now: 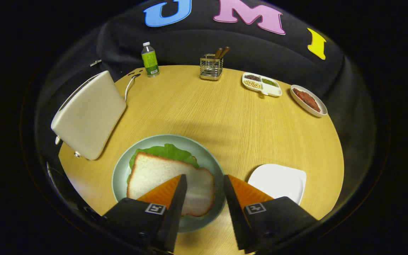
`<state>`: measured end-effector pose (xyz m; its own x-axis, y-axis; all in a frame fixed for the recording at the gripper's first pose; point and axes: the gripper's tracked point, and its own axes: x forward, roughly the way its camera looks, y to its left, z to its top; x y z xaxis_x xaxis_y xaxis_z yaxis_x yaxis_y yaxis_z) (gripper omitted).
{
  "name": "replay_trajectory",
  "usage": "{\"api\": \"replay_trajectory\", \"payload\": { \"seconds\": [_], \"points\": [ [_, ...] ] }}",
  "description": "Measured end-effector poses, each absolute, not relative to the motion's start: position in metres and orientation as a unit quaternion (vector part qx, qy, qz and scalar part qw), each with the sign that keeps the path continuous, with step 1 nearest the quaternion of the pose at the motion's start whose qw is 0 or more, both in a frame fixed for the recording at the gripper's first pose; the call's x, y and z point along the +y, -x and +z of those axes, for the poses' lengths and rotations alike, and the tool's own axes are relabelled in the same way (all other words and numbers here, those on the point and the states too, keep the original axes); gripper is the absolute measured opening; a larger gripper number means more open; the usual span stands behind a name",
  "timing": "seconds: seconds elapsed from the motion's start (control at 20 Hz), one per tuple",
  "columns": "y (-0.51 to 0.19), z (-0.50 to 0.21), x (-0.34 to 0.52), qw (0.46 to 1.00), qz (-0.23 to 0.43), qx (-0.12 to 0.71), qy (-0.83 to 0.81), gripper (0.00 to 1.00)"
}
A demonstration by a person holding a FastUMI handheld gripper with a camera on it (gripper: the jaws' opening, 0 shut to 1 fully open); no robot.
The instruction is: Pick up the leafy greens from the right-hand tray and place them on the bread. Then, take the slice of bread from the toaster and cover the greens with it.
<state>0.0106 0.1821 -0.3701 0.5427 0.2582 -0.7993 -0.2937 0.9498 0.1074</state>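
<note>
A slice of white bread (161,175) lies flat on top of the leafy greens (168,151), whose green edge sticks out along its far side. Both rest on a pale green round plate (207,159) on the wooden table. My gripper (204,179) hovers over the near right part of the plate, open, with nothing between its fingers. The left finger overlaps the bread's near right corner in the view. The cream toaster (89,113) stands to the left of the plate. A white square tray (278,180) lies to the right, just beyond the right finger, with nothing on it.
At the table's far side stand a green-labelled bottle (149,60), a wire holder with utensils (211,65), a divided white dish of beans (261,85) and an oval dish with red food (308,100). The toaster's cable (129,85) runs toward the back.
</note>
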Motion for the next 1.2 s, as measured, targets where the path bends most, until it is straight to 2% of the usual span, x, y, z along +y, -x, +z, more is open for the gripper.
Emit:
{"api": "replay_trajectory", "payload": {
  "seconds": [0.05, 0.1, 0.15, 0.55, 1.2],
  "points": [
    [-0.012, -0.367, 0.179, 0.881, 0.156, 0.446, 0.034, 0.89],
    [-0.013, -0.365, 0.178, 0.881, 0.157, 0.445, 0.037, 0.97],
    [-0.013, -0.364, 0.178, 0.882, 0.156, 0.444, 0.035, 1.0],
    [-0.018, -0.328, 0.174, 0.901, 0.158, 0.403, 0.026, 0.99],
    [-0.025, -0.166, 0.162, 0.948, 0.197, 0.25, -0.014, 0.98]
  ]
}}
